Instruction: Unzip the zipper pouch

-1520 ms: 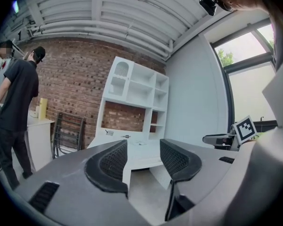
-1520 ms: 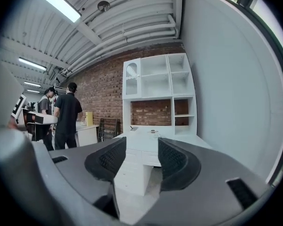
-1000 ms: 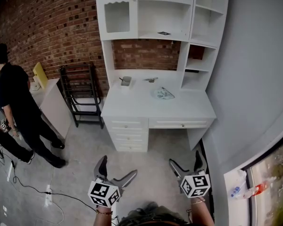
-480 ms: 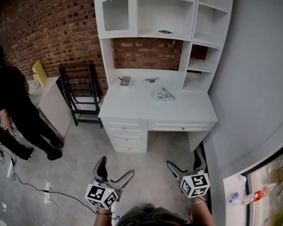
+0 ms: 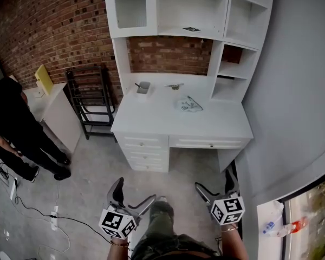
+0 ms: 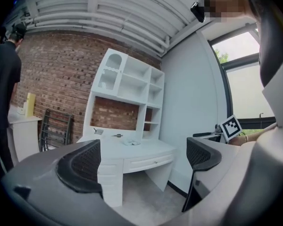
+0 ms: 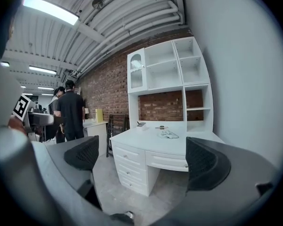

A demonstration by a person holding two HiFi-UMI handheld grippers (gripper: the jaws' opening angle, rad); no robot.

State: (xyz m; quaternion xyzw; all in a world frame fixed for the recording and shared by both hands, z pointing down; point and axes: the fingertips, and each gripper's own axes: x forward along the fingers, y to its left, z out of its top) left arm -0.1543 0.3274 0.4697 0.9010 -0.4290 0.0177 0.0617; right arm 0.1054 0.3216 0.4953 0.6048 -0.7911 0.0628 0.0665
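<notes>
Brick wall (image 5: pixel 54 26) fills the upper left of the head view, with a person (image 5: pixel 11 129) in dark clothes at the far left edge and a black folding rack (image 5: pixel 92 104) leaning against the brick beside them. Right of the rack, in the upper middle of the frame, we see the white worktop (image 5: pixel 168 126) under a tall white shelf unit (image 5: pixel 173 10). On it, from left to right, lie a small box (image 5: pixel 143 87), a small metal item (image 5: pixel 174 86) and a pale, crumpled pouch (image 5: pixel 188 105), which we take to be the one to unzip. It is too small for us to read its zipper.

At the bottom of the frame our left hand-held gripper (image 5: pixel 134 194) hangs over the grey floor (image 5: pixel 92 188) with its jaws spread apart and nothing between them. Its own view shows only the distant worktop through the gap. Our right hand-held gripper (image 5: pixel 212 180), further right, is likewise spread wide and empty.

We judge the task not yet begun. Both tools are well apart from the pouch, and nothing is held. All of it is left to do: reaching the worktop, pinning the pouch with one tool, catching the pull with the other and drawing it along.
</notes>
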